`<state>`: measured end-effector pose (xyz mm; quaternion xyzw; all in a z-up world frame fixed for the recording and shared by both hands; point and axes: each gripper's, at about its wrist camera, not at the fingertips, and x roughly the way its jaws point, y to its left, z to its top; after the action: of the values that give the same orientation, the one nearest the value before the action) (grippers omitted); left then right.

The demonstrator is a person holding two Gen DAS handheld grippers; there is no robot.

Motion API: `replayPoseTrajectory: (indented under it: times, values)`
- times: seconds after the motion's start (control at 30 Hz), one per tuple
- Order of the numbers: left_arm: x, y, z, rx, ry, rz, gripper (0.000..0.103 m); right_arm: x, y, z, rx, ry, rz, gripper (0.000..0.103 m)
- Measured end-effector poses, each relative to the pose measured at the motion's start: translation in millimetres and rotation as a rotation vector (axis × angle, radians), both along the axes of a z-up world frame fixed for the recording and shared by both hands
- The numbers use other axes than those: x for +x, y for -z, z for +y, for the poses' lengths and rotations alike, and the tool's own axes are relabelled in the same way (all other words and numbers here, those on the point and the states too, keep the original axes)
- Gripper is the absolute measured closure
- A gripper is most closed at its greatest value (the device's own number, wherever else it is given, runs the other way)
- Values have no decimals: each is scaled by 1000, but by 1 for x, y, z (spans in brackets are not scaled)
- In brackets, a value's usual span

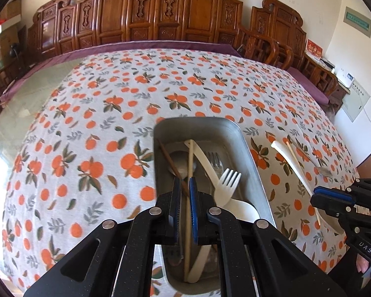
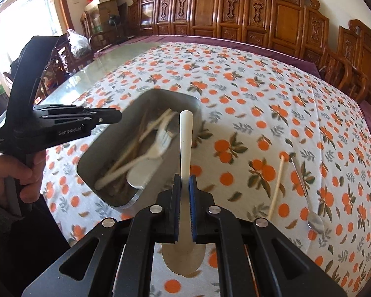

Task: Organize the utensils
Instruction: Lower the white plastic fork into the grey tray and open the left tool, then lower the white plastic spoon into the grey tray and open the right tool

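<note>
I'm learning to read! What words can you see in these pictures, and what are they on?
"GenRobot.AI": side of the left tool.
"UAS": body of the right tool.
Small white text on the left tool's handle: too blurred.
Green wall sign and red card: too small.

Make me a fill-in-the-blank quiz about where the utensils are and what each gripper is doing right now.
1. The right gripper is shut on a white plastic ____.
2. The white plastic fork lies inside the metal ____.
3. The metal spoon lies on the tablecloth beside a single ____.
4. The left gripper hangs directly above the ____.

Missing words: spoon; tray; chopstick; tray
</note>
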<state>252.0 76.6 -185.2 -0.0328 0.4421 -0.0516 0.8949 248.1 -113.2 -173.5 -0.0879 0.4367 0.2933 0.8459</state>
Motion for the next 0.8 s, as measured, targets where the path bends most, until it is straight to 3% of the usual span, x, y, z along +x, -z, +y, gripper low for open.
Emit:
replayPoseTrajectory:
  times: [0.37,0.8]
  values:
    - [-10,-20,30,-9,-17,-50,97,12,-11,56,27,-38,-3,95]
    - [-9,-24,48,-25,-58,-57,96,43,15,98,76,12,87,95]
